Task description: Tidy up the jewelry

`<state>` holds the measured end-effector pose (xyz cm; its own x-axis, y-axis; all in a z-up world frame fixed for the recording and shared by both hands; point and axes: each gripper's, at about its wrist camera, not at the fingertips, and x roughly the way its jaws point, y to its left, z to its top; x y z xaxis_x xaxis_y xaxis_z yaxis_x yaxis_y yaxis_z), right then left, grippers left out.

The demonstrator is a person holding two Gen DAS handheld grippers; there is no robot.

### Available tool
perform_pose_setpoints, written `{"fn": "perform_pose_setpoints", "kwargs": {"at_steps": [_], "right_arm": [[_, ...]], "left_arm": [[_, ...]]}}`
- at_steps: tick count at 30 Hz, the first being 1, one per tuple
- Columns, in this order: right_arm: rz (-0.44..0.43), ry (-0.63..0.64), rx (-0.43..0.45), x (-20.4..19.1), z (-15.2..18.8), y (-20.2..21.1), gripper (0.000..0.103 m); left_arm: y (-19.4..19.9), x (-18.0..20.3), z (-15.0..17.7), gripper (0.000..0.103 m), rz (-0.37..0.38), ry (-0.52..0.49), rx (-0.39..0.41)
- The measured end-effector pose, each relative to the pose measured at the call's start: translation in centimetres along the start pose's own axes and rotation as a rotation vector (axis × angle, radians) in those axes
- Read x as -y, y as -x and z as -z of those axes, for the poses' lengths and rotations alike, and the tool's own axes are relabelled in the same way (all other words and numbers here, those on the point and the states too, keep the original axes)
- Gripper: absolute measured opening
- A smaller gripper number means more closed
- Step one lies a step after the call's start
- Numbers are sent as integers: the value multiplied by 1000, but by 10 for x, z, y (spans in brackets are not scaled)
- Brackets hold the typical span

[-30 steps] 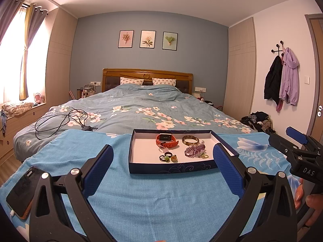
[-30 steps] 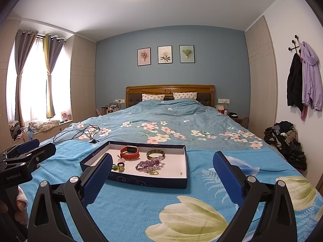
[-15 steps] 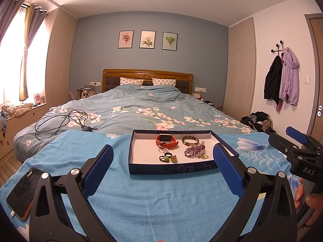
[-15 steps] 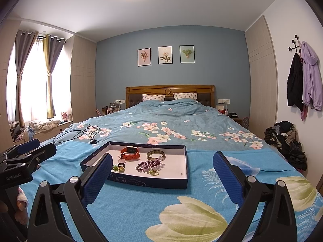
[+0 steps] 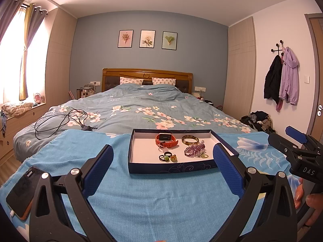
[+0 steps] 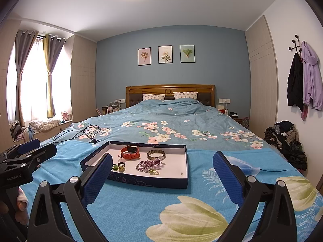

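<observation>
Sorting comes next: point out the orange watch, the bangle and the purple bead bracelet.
orange watch (image 5: pixel 166 140), left wrist view, on its strap
bangle (image 5: pixel 190 140), left wrist view, on its band
purple bead bracelet (image 6: pixel 148 163), right wrist view, on the beads

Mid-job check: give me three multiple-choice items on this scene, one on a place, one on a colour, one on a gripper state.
1. Where is the smartphone?
A. in the tray
B. on the blue cloth, left of the tray
C. on a pillow

2. What colour is the watch strap?
A. orange-red
B. black
C. white

3. How is the left gripper?
A. shut on the bangle
B. shut on nothing
C. open

Answers: 1 B, it lies by the cloth's left edge, outside the tray. 2 A, the band shows orange-red. 3 C, its fingers stand wide apart, nothing between them.
</observation>
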<state>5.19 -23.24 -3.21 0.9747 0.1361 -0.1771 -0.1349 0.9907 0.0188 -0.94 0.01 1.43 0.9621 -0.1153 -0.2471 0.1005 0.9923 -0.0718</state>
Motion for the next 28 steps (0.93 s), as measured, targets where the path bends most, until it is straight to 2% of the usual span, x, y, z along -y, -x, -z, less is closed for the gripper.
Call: {"fn": "perform_pose_setpoints", "kwargs": {"at_steps": [16, 21, 24, 26, 28], "right_arm": [[-5, -1, -12, -3, 2, -2, 96], [-18, -6, -45, -2, 5, -8, 96], [-15, 4, -93, 6, 7, -16, 96], [-24, 4, -176, 19, 10, -29, 96], [20, 14, -299, 37, 17, -49, 96]], "left_arm": [[-2, 1, -1, 97, -8, 10, -3], [-7, 4, 2, 97, -17, -4, -35], [-14, 2, 4, 97, -9, 14, -70], [-20, -1, 6, 97, -13, 17, -100], [-30, -6, 7, 97, -11, 18, -141]]}}
